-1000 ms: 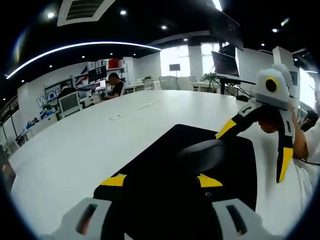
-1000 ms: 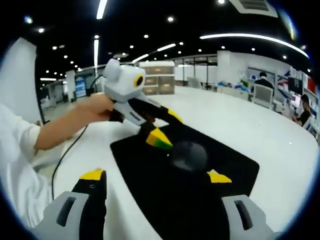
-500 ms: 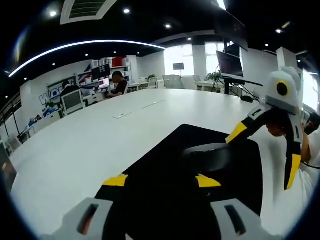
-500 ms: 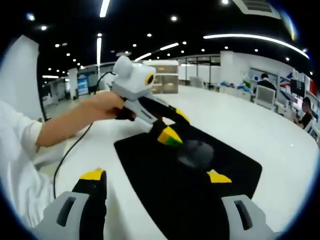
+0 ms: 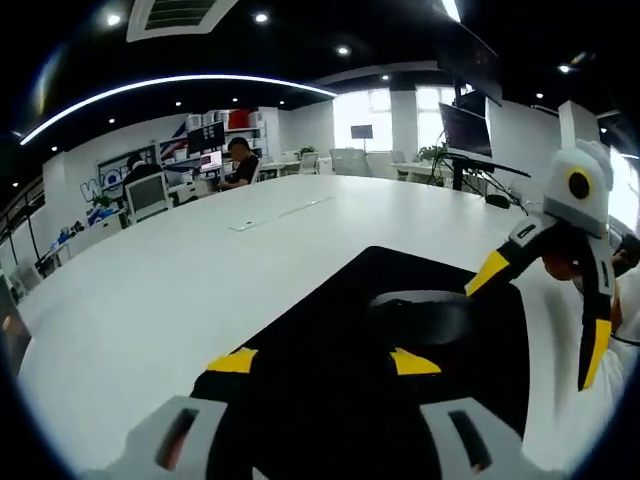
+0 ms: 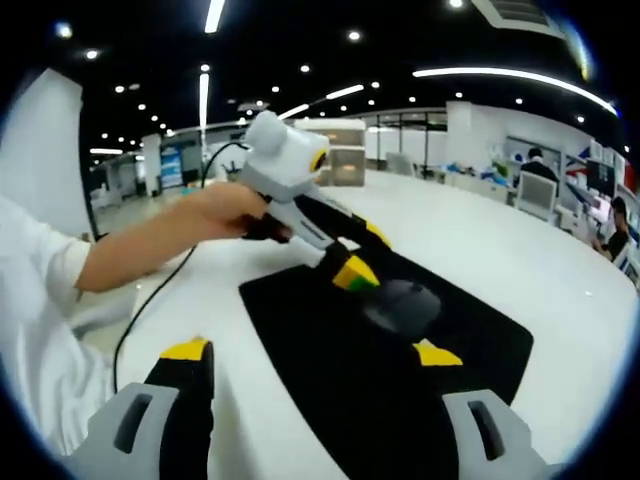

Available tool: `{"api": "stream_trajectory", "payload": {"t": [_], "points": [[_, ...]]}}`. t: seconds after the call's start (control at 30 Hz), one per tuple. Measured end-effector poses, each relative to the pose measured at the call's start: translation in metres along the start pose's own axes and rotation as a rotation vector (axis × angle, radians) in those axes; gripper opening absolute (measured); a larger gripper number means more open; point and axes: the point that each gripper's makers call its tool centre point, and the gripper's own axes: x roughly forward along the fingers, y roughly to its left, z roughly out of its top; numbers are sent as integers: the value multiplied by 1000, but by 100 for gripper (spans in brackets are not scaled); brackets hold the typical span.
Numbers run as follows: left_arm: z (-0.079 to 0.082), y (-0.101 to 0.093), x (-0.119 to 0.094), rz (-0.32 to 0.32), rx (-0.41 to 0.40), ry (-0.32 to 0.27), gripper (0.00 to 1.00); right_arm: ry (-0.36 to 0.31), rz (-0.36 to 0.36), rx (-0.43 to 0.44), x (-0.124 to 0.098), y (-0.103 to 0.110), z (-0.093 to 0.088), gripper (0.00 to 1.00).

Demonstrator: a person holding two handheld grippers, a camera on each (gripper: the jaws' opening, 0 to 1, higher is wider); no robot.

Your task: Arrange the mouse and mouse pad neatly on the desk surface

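Yellow-tipped and set wide apart, the jaws of the right gripper (image 6: 312,352) rise from the bottom of the right gripper view with nothing between them. One tip is over the bare white desk (image 6: 520,250), the other over the mouse pad (image 6: 330,350). Just beyond sits the mouse (image 6: 402,305), near the middle of the pad. The left gripper (image 6: 352,268), held in a person's hand (image 6: 225,212), reaches down to the mouse's near side; its tips look close together, though I cannot tell whether they pinch anything.

In the left gripper view its own jaws stand spread over the pad's edge, the mouse (image 5: 418,312) ahead and untouched between them.

Dark grey and low-domed, the mouse looks like smooth hard plastic: light, rigid, likely to slide on the pad if nudged. Its narrower flanks seem the best grip, since the rounded top would slip. Black, thin and flat, the pad is probably soft cloth over rubber; it should flex if lifted by a corner, so dragging from an edge looks safer.
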Motion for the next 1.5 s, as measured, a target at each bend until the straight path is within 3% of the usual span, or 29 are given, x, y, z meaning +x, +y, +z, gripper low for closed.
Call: {"api": "stream_trajectory", "payload": {"t": [0.97,1.17,1.27,1.5], "points": [[-2,2,-1,6,-7,16,49,5,1,3,-2,0,2,73],[6,8,-17,56,-28,11,50,-39,-41,1,-23,-10,16,73],[15,11,-32,103,5,12,51,-73,-69,-8,-37,-14,27,73],[43,1,-69,106,9,-57,52,-158,-145,-30,-77,-24,52,73]]}}
